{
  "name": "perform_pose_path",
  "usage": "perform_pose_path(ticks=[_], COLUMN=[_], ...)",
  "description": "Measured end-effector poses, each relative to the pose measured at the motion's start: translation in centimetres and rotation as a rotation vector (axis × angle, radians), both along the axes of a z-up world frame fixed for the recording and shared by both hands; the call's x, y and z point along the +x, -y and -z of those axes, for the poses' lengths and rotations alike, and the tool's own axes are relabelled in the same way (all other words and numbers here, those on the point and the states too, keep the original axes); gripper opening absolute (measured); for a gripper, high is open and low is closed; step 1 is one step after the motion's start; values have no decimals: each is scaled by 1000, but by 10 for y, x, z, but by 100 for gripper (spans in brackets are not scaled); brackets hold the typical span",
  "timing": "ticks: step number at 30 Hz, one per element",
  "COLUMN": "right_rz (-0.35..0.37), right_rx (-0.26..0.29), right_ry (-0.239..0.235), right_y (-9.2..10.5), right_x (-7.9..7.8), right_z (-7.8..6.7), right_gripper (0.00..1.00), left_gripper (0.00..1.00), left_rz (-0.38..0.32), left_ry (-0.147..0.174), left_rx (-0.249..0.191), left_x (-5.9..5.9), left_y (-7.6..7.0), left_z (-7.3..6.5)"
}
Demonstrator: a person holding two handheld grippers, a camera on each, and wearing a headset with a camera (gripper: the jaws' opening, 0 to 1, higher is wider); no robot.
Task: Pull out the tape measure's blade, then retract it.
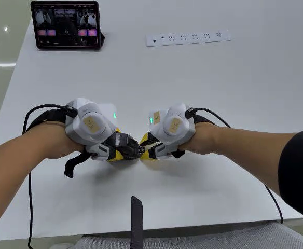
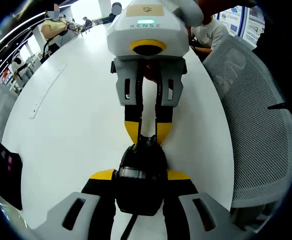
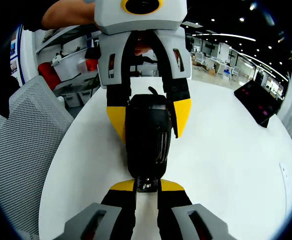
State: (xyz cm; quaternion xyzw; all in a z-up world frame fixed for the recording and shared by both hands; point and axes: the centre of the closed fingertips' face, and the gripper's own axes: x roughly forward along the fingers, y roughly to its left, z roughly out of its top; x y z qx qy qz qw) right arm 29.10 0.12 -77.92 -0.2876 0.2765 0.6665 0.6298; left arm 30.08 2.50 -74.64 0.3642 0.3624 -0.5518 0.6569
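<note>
Black tape measure tight in the left tool, its blade tip pinched in the right tool

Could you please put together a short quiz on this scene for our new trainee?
1. True or false: the tape measure has its blade pulled far out across the table.
2. Which gripper clamps the tape measure's black case? A) left gripper B) right gripper C) neither
3. Fill in: at the table's far left corner stands a ____, with a white power strip to its right.

Key:
1. False; the two grippers sit nose to nose, with no length of blade between them.
2. A; the right gripper is shut on the blade's tip.
3. Tablet.
</note>
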Motion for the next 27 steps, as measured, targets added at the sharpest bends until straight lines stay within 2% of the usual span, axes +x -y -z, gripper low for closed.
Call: perform_pose_path(ticks=[1,2,13,21,27], right_rz=[0,45,11,49,49], right_rx=[-2,-10,-9,3,-7], right_ry=[-15,-60,3,-3,-6], right_y=[-1,0,2,4,9], right_x=[0,-2,0,0,0], right_z=[0,0,-1,-1,0], right_gripper=[12,12,9,9,9], left_gripper=[31,31,31,31,31], left_rz=[0,0,-1,-4,-10], left_ry=[0,0,-1,-9,-9], left_rx=[-1,-1,2,-5,-11], left_x=[0,0,1,0,0], left_y=[0,0,-1,-1,0], left_z=[0,0,0,-1,-2])
